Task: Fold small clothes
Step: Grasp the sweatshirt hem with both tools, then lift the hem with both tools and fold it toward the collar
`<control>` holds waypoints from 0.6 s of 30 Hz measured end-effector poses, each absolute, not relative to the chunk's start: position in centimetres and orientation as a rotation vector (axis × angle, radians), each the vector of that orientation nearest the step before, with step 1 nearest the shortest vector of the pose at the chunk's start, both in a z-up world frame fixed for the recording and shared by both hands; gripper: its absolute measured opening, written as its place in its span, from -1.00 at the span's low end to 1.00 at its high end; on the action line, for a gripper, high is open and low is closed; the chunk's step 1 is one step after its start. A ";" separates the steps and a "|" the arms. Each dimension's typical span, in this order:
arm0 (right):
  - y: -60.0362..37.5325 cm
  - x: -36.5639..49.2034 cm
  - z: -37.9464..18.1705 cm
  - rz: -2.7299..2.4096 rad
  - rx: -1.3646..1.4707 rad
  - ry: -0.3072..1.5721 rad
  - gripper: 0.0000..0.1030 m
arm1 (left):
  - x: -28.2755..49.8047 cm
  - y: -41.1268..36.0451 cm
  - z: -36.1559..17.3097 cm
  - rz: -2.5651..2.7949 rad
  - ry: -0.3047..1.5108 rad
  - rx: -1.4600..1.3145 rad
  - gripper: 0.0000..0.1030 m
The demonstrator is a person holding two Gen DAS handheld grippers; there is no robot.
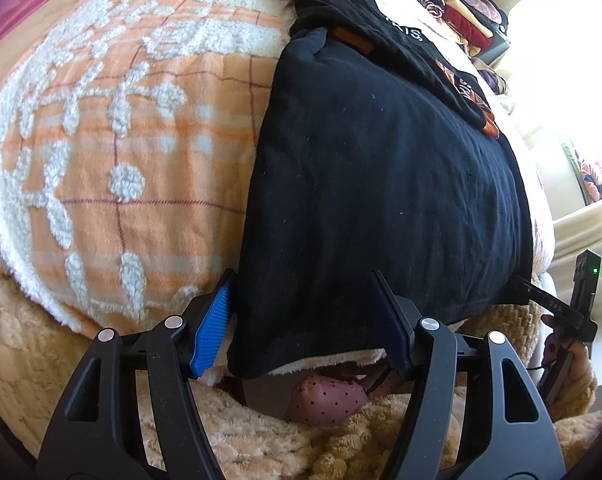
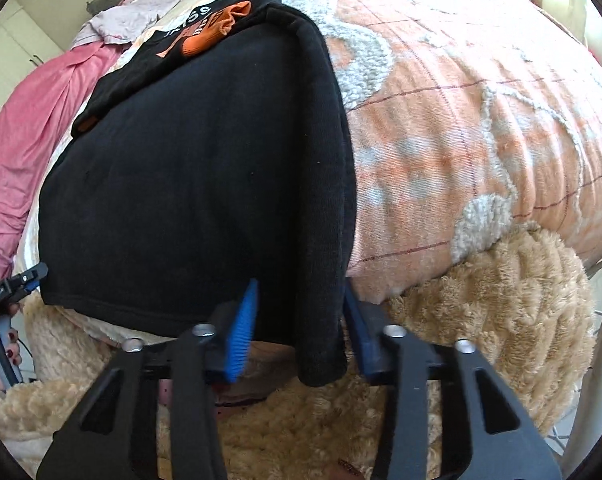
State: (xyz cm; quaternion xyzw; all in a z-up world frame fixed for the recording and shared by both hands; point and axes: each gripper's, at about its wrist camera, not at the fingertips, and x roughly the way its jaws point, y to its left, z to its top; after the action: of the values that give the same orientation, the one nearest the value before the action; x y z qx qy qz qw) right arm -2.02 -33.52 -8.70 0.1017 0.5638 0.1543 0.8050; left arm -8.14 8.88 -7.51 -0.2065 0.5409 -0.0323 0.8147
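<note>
The left tongs (image 1: 301, 320) stand wide, straddling the near left corner of the black top (image 1: 381, 180) where its hem hangs over the bed's edge, the pads not pinching the cloth. The top lies spread flat on the orange and white blanket (image 1: 121, 140) covering the bed, its far end folded over to show an orange print. At its near right corner the right tongs (image 2: 299, 328) stand narrower but still apart, the folded side edge hanging between the blue pads, not visibly squeezed.

Matt black knit garment (image 1: 381, 184), tufted orange blanket (image 1: 121, 140), ribbed blue plastic fingers (image 1: 211, 324)
</note>
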 end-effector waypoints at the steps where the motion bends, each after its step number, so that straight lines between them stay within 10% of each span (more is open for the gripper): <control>1: -33.6 -2.1 -8.4 0.347 0.231 1.200 -0.84 | -8.3 9.0 -7.6 -0.072 1.159 -0.447 0.12; 7: -33.6 -1.7 -6.0 0.424 0.275 1.140 -0.84 | -8.5 8.9 -7.8 -0.078 1.171 -0.471 0.08; 13: -34.0 -0.9 -3.3 0.463 0.320 1.042 -0.84 | -8.7 8.9 -7.6 -0.059 1.174 -0.454 -0.76; 18: -34.6 -0.6 -2.3 0.467 0.349 0.997 -0.85 | -9.3 9.5 -5.8 -0.066 1.111 -0.485 -0.94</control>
State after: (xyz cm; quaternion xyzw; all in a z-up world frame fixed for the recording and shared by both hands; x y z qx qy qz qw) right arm -0.64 -34.60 -2.35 0.1648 0.4714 0.2208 0.8378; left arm -9.34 9.54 -5.79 -0.2277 0.5221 -0.0312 0.8213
